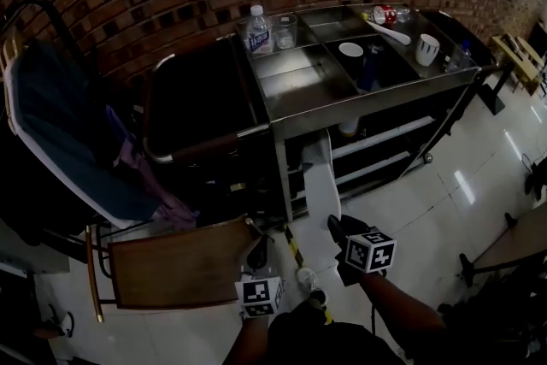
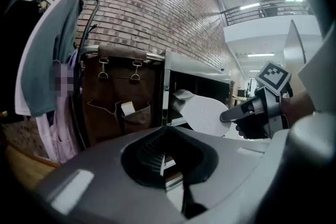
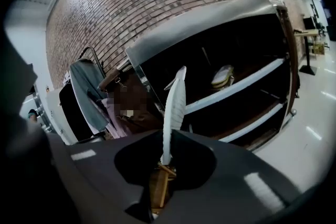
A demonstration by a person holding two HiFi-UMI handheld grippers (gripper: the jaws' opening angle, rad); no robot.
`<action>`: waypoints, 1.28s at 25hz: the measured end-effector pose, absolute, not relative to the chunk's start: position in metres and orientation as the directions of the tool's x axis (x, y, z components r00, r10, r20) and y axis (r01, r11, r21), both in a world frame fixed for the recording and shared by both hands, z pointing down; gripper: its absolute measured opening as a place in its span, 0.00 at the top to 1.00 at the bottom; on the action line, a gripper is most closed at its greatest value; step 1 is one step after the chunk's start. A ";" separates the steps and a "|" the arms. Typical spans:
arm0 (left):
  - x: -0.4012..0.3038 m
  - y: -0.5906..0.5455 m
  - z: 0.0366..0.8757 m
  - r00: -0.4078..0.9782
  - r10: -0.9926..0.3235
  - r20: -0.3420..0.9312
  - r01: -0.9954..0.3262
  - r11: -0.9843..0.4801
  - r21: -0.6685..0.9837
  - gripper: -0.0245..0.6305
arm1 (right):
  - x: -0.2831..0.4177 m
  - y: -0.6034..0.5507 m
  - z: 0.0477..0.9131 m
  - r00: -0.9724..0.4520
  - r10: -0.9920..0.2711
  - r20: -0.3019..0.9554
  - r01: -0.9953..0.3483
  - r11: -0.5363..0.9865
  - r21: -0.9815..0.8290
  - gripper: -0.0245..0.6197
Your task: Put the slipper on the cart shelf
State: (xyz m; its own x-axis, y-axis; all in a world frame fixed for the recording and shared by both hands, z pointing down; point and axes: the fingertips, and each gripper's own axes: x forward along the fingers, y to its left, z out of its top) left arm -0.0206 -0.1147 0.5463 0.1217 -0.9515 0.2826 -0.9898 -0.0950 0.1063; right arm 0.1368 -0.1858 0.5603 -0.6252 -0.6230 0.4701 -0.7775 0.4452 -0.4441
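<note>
A white flat slipper point(image 1: 322, 184) hangs in front of the steel cart's point(image 1: 299, 98) lower side, and my right gripper point(image 1: 335, 228) is shut on its heel end. In the right gripper view the slipper point(image 3: 174, 113) stands edge-on, rising from the jaws point(image 3: 165, 161) towards the cart's white-edged shelves point(image 3: 247, 81). The left gripper view shows its sole point(image 2: 203, 113) and the right gripper point(image 2: 231, 115) beside the cart. My left gripper point(image 1: 256, 254) sits low by the chair, jaws apart with nothing between them point(image 2: 160, 157).
A pale item point(image 3: 223, 76) lies on the upper shelf. The cart top holds a water bottle point(image 1: 258, 30), a cup point(image 1: 426, 49) and bins. A brown bag point(image 1: 197, 107) hangs on the cart's left. A wooden chair point(image 1: 179, 265) and a draped rack point(image 1: 60, 124) stand left.
</note>
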 end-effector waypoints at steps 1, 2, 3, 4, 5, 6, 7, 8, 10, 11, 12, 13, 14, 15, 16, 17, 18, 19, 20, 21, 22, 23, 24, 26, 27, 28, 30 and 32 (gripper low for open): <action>-0.021 -0.127 0.547 0.110 -0.953 0.282 -0.991 -0.083 0.105 0.94 | 0.134 -0.203 0.559 -0.635 -0.611 0.473 -0.771 0.460 -0.440 0.90; -0.022 -0.139 0.546 0.102 -0.954 0.281 -0.992 -0.075 0.104 0.94 | 0.131 -0.220 0.558 -0.643 -0.601 0.474 -0.765 0.473 -0.437 0.90; -0.022 -0.150 0.545 0.097 -0.956 0.277 -0.992 -0.071 0.103 0.94 | 0.128 -0.237 0.556 -0.651 -0.593 0.474 -0.759 0.484 -0.436 0.90; -0.021 -0.161 0.543 0.095 -0.957 0.273 -0.992 -0.068 0.107 0.94 | 0.124 -0.254 0.554 -0.658 -0.585 0.473 -0.752 0.493 -0.436 0.90; -0.021 -0.172 0.543 0.092 -0.959 0.269 -0.991 -0.063 0.116 0.94 | 0.120 -0.270 0.552 -0.668 -0.576 0.471 -0.744 0.502 -0.441 0.90; -0.022 -0.182 0.544 0.088 -0.959 0.269 -0.990 -0.055 0.129 0.94 | 0.114 -0.286 0.551 -0.679 -0.563 0.471 -0.734 0.507 -0.452 0.90; -0.022 -0.191 0.546 0.085 -0.959 0.272 -0.989 -0.048 0.140 0.94 | 0.108 -0.299 0.551 -0.692 -0.547 0.472 -0.722 0.505 -0.474 0.90; -0.022 -0.200 0.547 0.083 -0.957 0.277 -0.988 -0.043 0.147 0.94 | 0.103 -0.311 0.553 -0.703 -0.529 0.476 -0.711 0.494 -0.500 0.90; -0.020 -0.212 0.548 0.087 -0.955 0.282 -0.987 -0.043 0.156 0.94 | 0.098 -0.332 0.560 -0.707 -0.507 0.494 -0.707 0.472 -0.527 0.90; -0.018 -0.217 0.549 0.091 -0.955 0.284 -0.986 -0.047 0.159 0.94 | 0.098 -0.342 0.565 -0.702 -0.500 0.506 -0.711 0.461 -0.531 0.90; -0.016 -0.220 0.550 0.095 -0.954 0.286 -0.986 -0.050 0.159 0.94 | 0.099 -0.351 0.570 -0.697 -0.493 0.521 -0.717 0.449 -0.533 0.90; -0.013 -0.223 0.552 0.098 -0.952 0.289 -0.986 -0.054 0.158 0.94 | 0.099 -0.357 0.576 -0.694 -0.481 0.536 -0.719 0.437 -0.540 0.90; -0.011 -0.225 0.553 0.100 -0.952 0.290 -0.986 -0.055 0.158 0.94 | 0.098 -0.362 0.581 -0.697 -0.466 0.545 -0.717 0.426 -0.552 0.90; -0.010 -0.228 0.553 0.100 -0.952 0.288 -0.986 -0.055 0.160 0.94 | 0.097 -0.367 0.586 -0.702 -0.452 0.550 -0.712 0.415 -0.567 0.90; -0.009 -0.232 0.551 0.101 -0.953 0.285 -0.985 -0.055 0.164 0.94 | 0.096 -0.372 0.591 -0.705 -0.443 0.554 -0.709 0.405 -0.577 0.90; -0.009 -0.236 0.550 0.104 -0.954 0.283 -0.984 -0.057 0.169 0.94 | 0.095 -0.377 0.595 -0.703 -0.441 0.558 -0.710 0.395 -0.583 0.90; -0.008 -0.239 0.550 0.108 -0.954 0.281 -0.983 -0.061 0.172 0.94 | 0.096 -0.382 0.600 -0.697 -0.442 0.564 -0.716 0.383 -0.584 0.90; -0.007 -0.241 0.550 0.110 -0.954 0.280 -0.983 -0.064 0.170 0.94 | 0.098 -0.386 0.605 -0.689 -0.445 0.573 -0.724 0.370 -0.583 0.90; -0.007 -0.243 0.551 0.108 -0.954 0.280 -0.984 -0.063 0.165 0.94 | 0.100 -0.390 0.609 -0.680 -0.447 0.581 -0.732 0.360 -0.579 0.90; -0.007 -0.245 0.552 0.103 -0.954 0.281 -0.985 -0.059 0.161 0.94 | 0.101 -0.394 0.612 -0.673 -0.449 0.588 -0.738 0.352 -0.575 0.89; -0.008 -0.246 0.552 0.100 -0.954 0.281 -0.986 -0.056 0.160 0.94 | 0.101 -0.398 0.614 -0.667 -0.451 0.593 -0.744 0.349 -0.571 0.89; -0.007 -0.246 0.553 0.098 -0.955 0.280 -0.985 -0.054 0.162 0.94 | 0.100 -0.401 0.615 -0.663 -0.454 0.595 -0.747 0.352 -0.564 0.88; -0.006 -0.246 0.553 0.098 -0.956 0.277 -0.985 -0.053 0.165 0.94 | 0.099 -0.404 0.615 -0.660 -0.458 0.596 -0.750 0.358 -0.556 0.86; -0.004 -0.246 0.550 0.100 -0.958 0.267 -0.984 -0.056 0.169 0.94 | 0.102 -0.409 0.620 -0.630 -0.475 0.614 -0.775 0.341 -0.532 0.84; -0.003 -0.245 0.548 0.101 -0.960 0.261 -0.984 -0.058 0.169 0.94 | 0.105 -0.411 0.624 -0.603 -0.486 0.633 -0.797 0.321 -0.512 0.83; -0.001 -0.245 0.546 0.101 -0.961 0.256 -0.984 -0.058 0.170 0.94 | 0.109 -0.412 0.627 -0.571 -0.497 0.653 -0.820 0.306 -0.484 0.82; 0.004 -0.242 0.547 0.102 -0.962 0.254 -0.981 -0.054 0.189 0.94 | 0.114 -0.415 0.632 -0.514 -0.519 0.683 -0.858 0.291 -0.423 0.77; 0.009 -0.239 0.548 0.107 -0.961 0.256 -0.978 -0.055 0.204 0.94 | 0.115 -0.416 0.631 -0.478 -0.538 0.694 -0.878 0.306 -0.367 0.73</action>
State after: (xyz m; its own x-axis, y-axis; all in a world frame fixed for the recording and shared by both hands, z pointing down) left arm 0.0093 -0.2390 0.5480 0.1069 -0.9609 0.2556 -0.9775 -0.0546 0.2036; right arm 0.1145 -0.4164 0.6312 -0.4778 -0.5381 0.6944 -0.8784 0.3056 -0.3675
